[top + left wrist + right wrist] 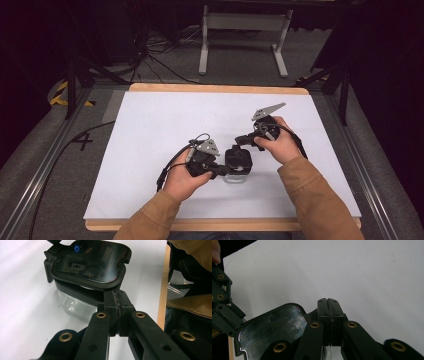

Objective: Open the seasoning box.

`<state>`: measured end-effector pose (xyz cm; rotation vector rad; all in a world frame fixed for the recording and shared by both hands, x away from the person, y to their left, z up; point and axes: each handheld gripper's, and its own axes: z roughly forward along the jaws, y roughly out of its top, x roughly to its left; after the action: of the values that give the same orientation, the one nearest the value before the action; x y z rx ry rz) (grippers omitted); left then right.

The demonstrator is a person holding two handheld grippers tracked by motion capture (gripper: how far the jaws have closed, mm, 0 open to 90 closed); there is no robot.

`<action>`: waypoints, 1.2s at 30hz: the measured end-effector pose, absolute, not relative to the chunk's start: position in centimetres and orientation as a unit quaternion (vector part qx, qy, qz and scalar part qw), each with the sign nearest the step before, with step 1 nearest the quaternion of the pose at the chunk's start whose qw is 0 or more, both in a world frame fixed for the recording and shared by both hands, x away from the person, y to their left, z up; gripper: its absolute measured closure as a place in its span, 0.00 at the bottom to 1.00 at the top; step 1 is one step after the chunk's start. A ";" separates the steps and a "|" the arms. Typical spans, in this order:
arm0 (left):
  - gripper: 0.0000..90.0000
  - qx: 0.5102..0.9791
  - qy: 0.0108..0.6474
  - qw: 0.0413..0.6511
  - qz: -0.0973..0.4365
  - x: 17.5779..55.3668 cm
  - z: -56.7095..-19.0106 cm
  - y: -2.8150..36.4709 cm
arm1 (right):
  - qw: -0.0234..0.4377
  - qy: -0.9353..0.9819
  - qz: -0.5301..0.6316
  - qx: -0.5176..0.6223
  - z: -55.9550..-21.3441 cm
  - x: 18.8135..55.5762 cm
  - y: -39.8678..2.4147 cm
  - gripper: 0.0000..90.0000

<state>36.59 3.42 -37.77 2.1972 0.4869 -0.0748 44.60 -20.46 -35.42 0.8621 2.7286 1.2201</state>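
Black-lidded, one clear container (pixel 238 162) sits on one white table (pixel 150 130), flanked by two closed, empty grippers, left gripper (pixel 223 171) and right gripper (pixel 240 140)

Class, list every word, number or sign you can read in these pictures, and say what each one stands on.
"4": hand-drawn in dark strokes on the grey floor left of the table.
No readable text on the container lid; reflections there are too blurred to tell.
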 end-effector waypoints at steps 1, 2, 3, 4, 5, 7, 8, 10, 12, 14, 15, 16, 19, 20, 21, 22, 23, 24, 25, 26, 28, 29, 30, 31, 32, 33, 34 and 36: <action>0.99 0.881 0.194 0.431 -0.028 36.6 -37.8 3.4 | 0.016 0.877 0.391 0.278 -35.4 44.6 -20.5 1.00; 0.99 0.882 0.192 0.429 -0.028 36.6 -37.8 3.4 | 0.019 0.878 0.389 0.278 -35.3 44.5 -20.5 1.00; 0.99 0.883 0.191 0.429 -0.027 36.7 -37.8 3.4 | 0.034 0.878 0.390 0.275 -35.2 44.4 -20.6 1.00; 0.99 0.883 0.190 0.429 -0.027 36.7 -37.8 3.4 | 0.043 0.873 0.402 0.272 -35.1 44.2 -20.8 1.00; 0.99 0.882 0.191 0.429 -0.028 36.7 -37.8 3.4 | 0.046 0.867 0.416 0.271 -34.8 44.0 -21.0 1.00; 0.99 0.882 0.190 0.430 -0.028 36.7 -37.7 3.4 | 0.059 0.856 0.434 0.274 -34.3 43.4 -21.8 1.00; 0.99 0.881 0.190 0.432 -0.029 36.7 -37.6 3.4 | 0.066 0.852 0.439 0.276 -34.1 43.1 -22.3 1.00; 0.99 0.881 0.187 0.434 -0.025 36.7 -37.5 3.4 | 0.071 0.846 0.447 0.281 -33.8 42.4 -23.2 1.00; 0.99 0.881 0.186 0.435 -0.023 36.7 -37.3 3.4 | 0.076 0.844 0.448 0.285 -33.8 41.5 -24.3 1.00; 0.98 0.879 0.184 0.438 -0.022 36.8 -37.1 3.5 | 0.080 0.841 0.451 0.287 -34.0 40.7 -25.5 1.00; 0.98 0.879 0.184 0.438 -0.022 36.8 -37.1 3.5 | 0.080 0.841 0.451 0.287 -34.0 40.7 -25.5 1.00; 0.98 0.878 0.185 0.441 -0.023 36.8 -37.1 3.5 | 0.080 0.838 0.455 0.289 -34.2 40.3 -26.1 1.00; 0.98 0.874 0.185 0.449 -0.022 37.0 -36.9 3.7 | 0.071 0.833 0.463 0.293 -34.7 39.2 -27.7 1.00; 0.98 0.872 0.187 0.452 -0.021 37.0 -36.8 3.7 | 0.073 0.834 0.462 0.292 -34.8 38.9 -28.0 1.00; 0.98 0.870 0.187 0.455 -0.019 37.0 -36.7 3.7 | 0.073 0.835 0.461 0.290 -34.9 38.5 -28.2 1.00; 0.98 0.870 0.186 0.457 -0.018 37.1 -36.6 3.8 | 0.074 0.835 0.464 0.286 -35.1 38.1 -28.4 1.00; 0.98 0.869 0.187 0.459 -0.017 37.1 -36.6 3.8 | 0.077 0.836 0.465 0.283 -35.2 37.9 -28.5 1.00; 0.98 0.868 0.186 0.460 -0.015 37.1 -36.4 3.9 | 0.080 0.836 0.464 0.282 -35.4 37.7 -28.6 1.00; 0.98 0.865 0.187 0.466 -0.013 37.1 -36.3 3.9 | 0.082 0.838 0.461 0.281 -35.5 37.6 -28.7 1.00; 0.98 0.866 0.187 0.464 -0.013 37.1 -36.2 4.0 | 0.082 0.838 0.460 0.282 -35.6 37.5 -28.7 1.00; 0.99 0.858 0.188 0.478 -0.013 37.2 -36.1 4.1 | 0.083 0.839 0.457 0.284 -35.9 37.4 -28.8 1.00; 0.99 0.855 0.190 0.483 -0.016 37.3 -36.0 4.1 | 0.084 0.839 0.458 0.283 -36.0 37.3 -28.9 1.00; 0.98 0.854 0.190 0.484 -0.016 37.4 -36.0 4.2 | 0.083 0.839 0.456 0.283 -36.1 37.2 -28.9 1.00; 0.98 0.853 0.192 0.485 -0.016 37.4 -36.0 4.2 | 0.084 0.839 0.457 0.282 -36.2 37.1 -28.8 1.00; 0.99 0.851 0.194 0.488 -0.015 37.5 -36.0 4.1 | 0.085 0.841 0.455 0.280 -36.2 37.0 -28.8 1.00; 0.99 0.849 0.196 0.490 -0.014 37.5 -36.1 4.1 | 0.083 0.842 0.454 0.279 -36.3 36.9 -28.7 1.00; 0.99 0.850 0.194 0.489 -0.010 37.6 -36.0 4.1 | 0.084 0.843 0.454 0.277 -36.3 36.8 -28.7 1.00; 0.99 0.846 0.199 0.494 -0.006 37.6 -36.0 3.9 | 0.084 0.844 0.454 0.271 -36.3 36.4 -28.4 1.00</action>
<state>37.64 3.91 -36.02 2.0524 0.4815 -0.0146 36.39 -28.44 -36.33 0.8101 2.5196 1.3561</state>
